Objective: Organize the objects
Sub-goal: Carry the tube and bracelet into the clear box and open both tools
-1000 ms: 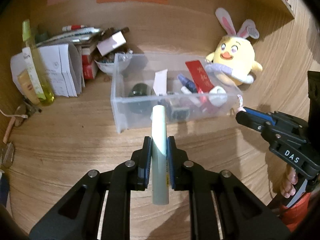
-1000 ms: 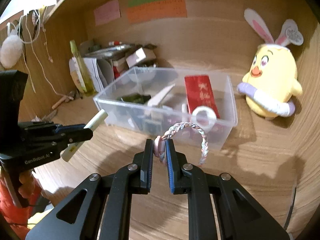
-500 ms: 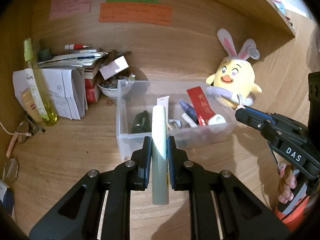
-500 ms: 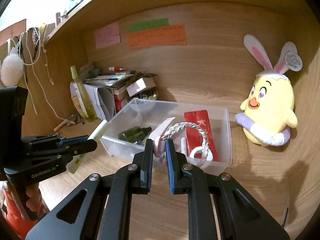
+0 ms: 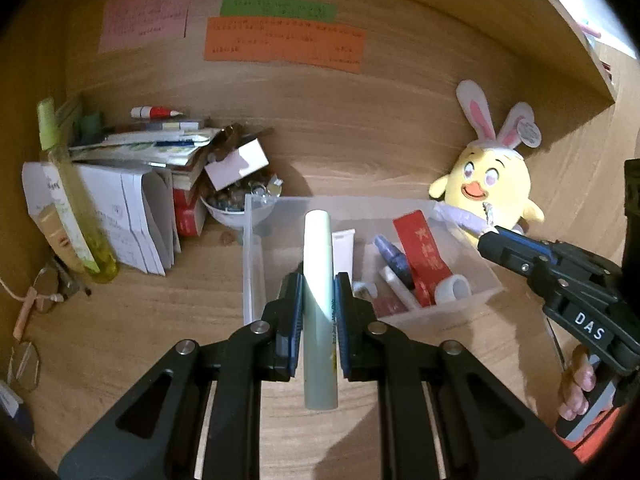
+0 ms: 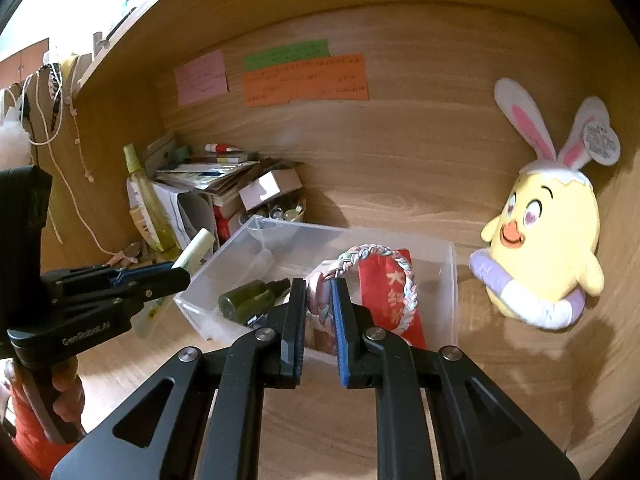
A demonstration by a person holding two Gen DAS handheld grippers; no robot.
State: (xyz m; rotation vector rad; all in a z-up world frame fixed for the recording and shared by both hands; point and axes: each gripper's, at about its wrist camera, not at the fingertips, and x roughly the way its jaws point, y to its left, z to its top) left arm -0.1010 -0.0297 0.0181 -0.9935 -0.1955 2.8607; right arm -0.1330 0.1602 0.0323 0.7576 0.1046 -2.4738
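My left gripper (image 5: 318, 280) is shut on a pale green tube (image 5: 318, 280) that points up and forward over the near rim of the clear plastic bin (image 5: 252, 272). From the right wrist view this left gripper (image 6: 182, 276) hovers at the bin's (image 6: 452, 280) left end with the tube (image 6: 196, 252) sticking out. My right gripper (image 6: 320, 288) is shut on a braided pastel bracelet (image 6: 408, 284), which loops above the bin's contents. In the left wrist view the right gripper (image 5: 486, 238) hangs over the bin's right end.
The bin holds a red envelope (image 5: 420, 248), a tape roll (image 5: 452, 290), a dark green bottle (image 6: 248, 300) and small tubes. A yellow bunny plush (image 5: 492, 192) sits right of it. Papers, a bowl (image 5: 228, 208), a yellow spray bottle (image 5: 68, 208) and glasses (image 5: 24, 364) crowd the left.
Both grippers have risen and drawn nearer over the bin, each keeping its hold; the bin now sits lower in both views and the wall notes show.
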